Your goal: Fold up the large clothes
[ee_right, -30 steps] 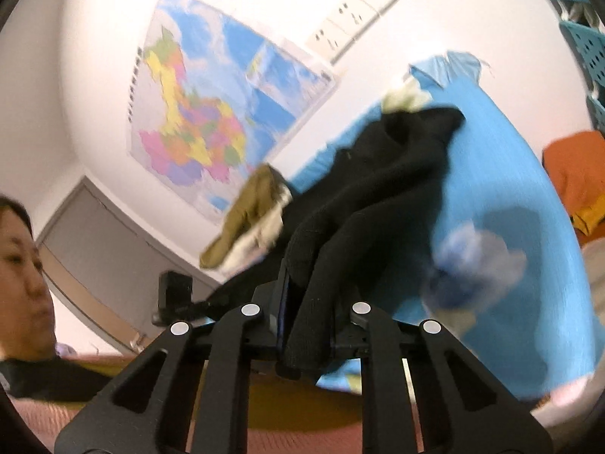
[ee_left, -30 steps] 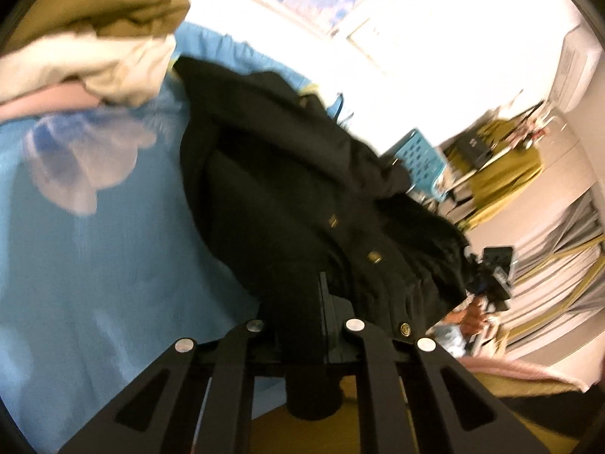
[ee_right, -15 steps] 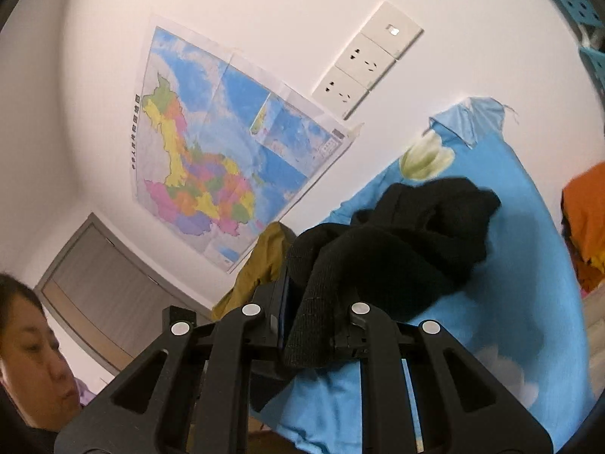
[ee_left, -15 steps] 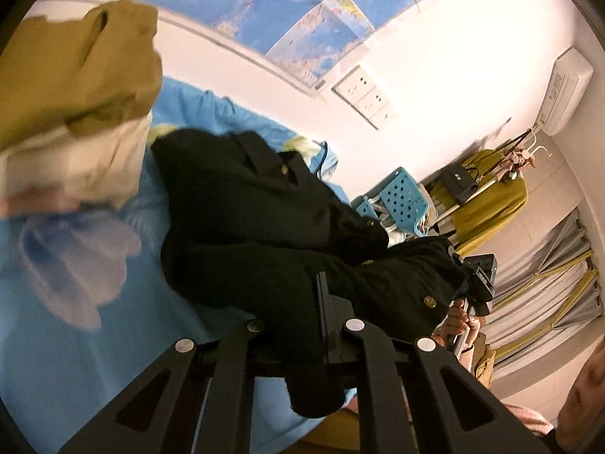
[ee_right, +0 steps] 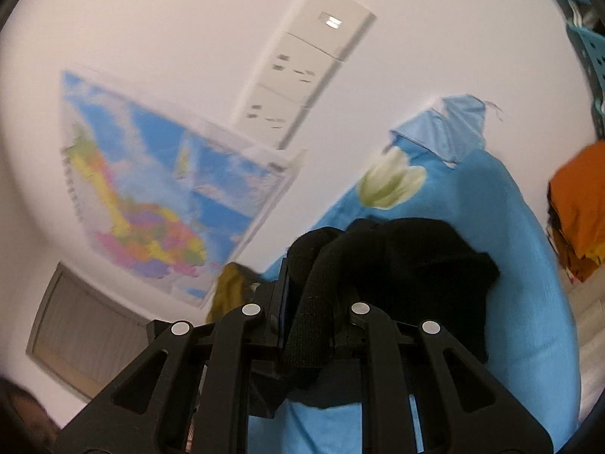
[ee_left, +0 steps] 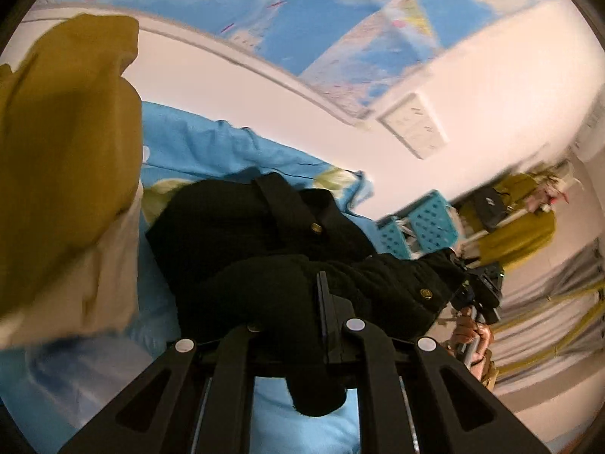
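Gripping a bunched fold of the black coat [ee_left: 264, 257], the left gripper [ee_left: 302, 325] had its jaws nearly closed on the thick cloth. The right gripper [ee_right: 314, 314] likewise pinched another part of the coat [ee_right: 416, 257], jaws narrow. The coat lay heaped on the blue sheet [ee_right: 510, 227], beside a mustard garment [ee_left: 68, 151], below the wall map [ee_right: 170, 196].

We see a black coat [ee_left: 264, 249] of thick, matt, nubbly knit cloth with small shiny brass-like buttons [ee_left: 316, 228]; beneath it a smooth blue cotton-like sheet [ee_left: 211, 147]; beside it mustard cloth [ee_left: 64, 143], soft and matt; our gripper [ee_left: 302, 325] of matt black plastic with dull metal pins; a glossy paper map [ee_right: 159, 196]
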Available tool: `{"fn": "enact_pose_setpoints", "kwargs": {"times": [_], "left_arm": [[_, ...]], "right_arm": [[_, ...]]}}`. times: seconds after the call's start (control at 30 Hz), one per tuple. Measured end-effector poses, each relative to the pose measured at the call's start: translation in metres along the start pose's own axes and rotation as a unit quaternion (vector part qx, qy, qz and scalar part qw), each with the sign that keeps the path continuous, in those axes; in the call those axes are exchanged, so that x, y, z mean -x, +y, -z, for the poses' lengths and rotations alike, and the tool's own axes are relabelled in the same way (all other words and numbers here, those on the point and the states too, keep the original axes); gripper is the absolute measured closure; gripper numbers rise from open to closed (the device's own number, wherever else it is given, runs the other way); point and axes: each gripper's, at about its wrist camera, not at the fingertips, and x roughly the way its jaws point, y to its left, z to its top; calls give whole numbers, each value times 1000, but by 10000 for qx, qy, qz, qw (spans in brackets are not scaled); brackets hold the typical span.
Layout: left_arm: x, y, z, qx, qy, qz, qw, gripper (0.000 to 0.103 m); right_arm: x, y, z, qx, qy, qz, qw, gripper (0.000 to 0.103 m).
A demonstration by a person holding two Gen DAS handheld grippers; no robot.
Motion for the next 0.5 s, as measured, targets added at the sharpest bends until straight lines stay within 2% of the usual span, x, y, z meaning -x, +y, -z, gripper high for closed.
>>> {"fn": "enact_pose_setpoints", "kwargs": {"times": [0.13, 0.23, 0.37, 0.43, 0.47, 0.5], "left_arm": [[-35, 22, -28, 374, 279, -263, 9986, 94], [-59, 39, -42, 619, 488, -415, 9960, 93], [-73, 56, -52, 894, 656, -402, 9930, 91], [-76, 59, -53, 927, 746, -352, 9923, 89], [-77, 59, -53, 941, 750, -349, 9921, 88], [-77, 61, -54, 986, 755, -308, 9918, 84]], "right_arm": [[-35, -27, -20, -365, 193, 440, 9982, 89], [-54, -46, -29, -682, 314, 590, 9954, 87], [-68, -54, -35, -769, 449, 741, 9933, 78], [-68, -47, -36, -581, 437, 787, 9942, 63], [-62, -40, -36, -418, 271, 879, 9949, 41], [-55, -33, -36, -265, 65, 945, 9951, 30]]}}
